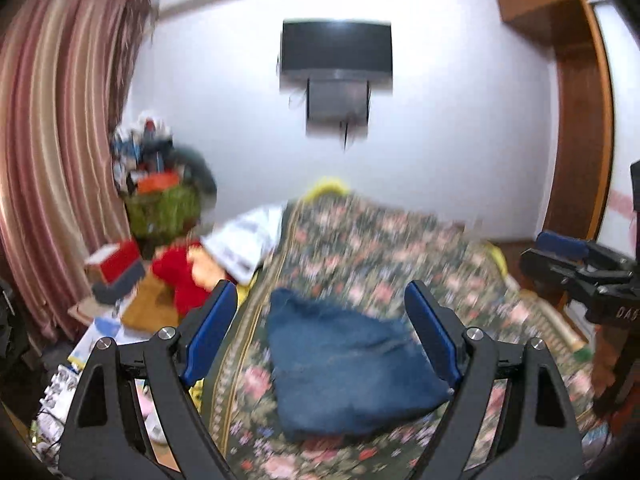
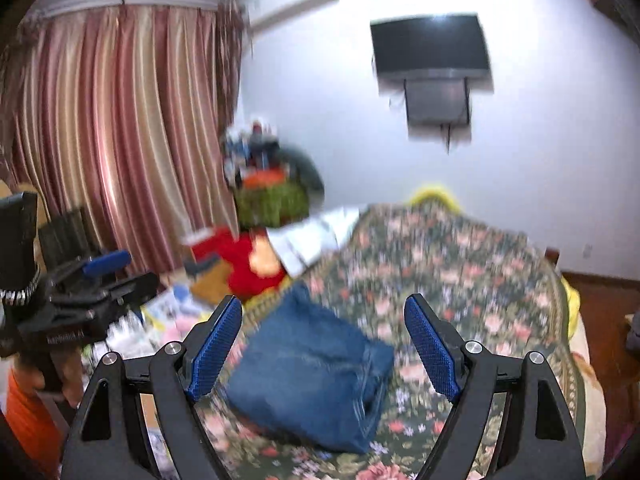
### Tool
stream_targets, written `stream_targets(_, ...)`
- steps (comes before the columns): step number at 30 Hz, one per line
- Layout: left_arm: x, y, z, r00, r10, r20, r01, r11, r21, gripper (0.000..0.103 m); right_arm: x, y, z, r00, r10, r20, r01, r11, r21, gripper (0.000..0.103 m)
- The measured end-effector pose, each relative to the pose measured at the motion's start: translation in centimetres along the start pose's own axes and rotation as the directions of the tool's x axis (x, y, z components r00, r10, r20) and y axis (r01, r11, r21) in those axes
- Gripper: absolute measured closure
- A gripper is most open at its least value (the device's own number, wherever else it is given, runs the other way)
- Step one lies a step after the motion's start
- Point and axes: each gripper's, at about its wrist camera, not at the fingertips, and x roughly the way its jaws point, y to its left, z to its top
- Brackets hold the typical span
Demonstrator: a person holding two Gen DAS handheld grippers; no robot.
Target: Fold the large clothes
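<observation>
A: Standing by the bed (image 1: 400,240), I see a pair of blue jeans (image 1: 348,360) lying on the flowered bedspread, folded into a compact, roughly square bundle. Both views are blurred.

B: Where are the tools?

A: The left gripper (image 1: 320,336) hangs above the jeans with its blue-padded jaws spread wide and nothing between them. The right gripper (image 2: 324,344) is the same: wide apart, empty, raised over the bundle and not touching it.

B: So which step is this?

A: I judge the folding of this garment finished, or very nearly. The bundle looks tidy, with a seam edge showing on its right side.

B: What comes next?

A: Probably either pressing the bundle flat or moving it aside. That would need both grippers lowered to opposite edges and closed on all layers together, or the fold may slip loose.

B: Anything else nearby?

A: A red plush toy (image 2: 248,264) sits beside the bed, and a television (image 1: 336,50) hangs on the wall.
</observation>
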Motion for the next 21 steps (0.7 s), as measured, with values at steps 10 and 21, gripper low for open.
stream_targets(10, -5.4, -2.4, -0.7, 0.987, 0.067, 0.148, -0.057, 0.996, -0.069, 0.016, -6.3, 2.5, -0.3, 0.991, -0.057, 0.122, 0.057, 0.998, 0.002, 0.013)
stream_targets(21, -5.2, -2.9, -2.7, 0.994, 0.067, 0.080, -0.060, 0.994, -0.096, 0.007, -7.4, 4.3, -2.3, 0.990, -0.112, 0.086, 0.116, 0.992, -0.042, 0.000)
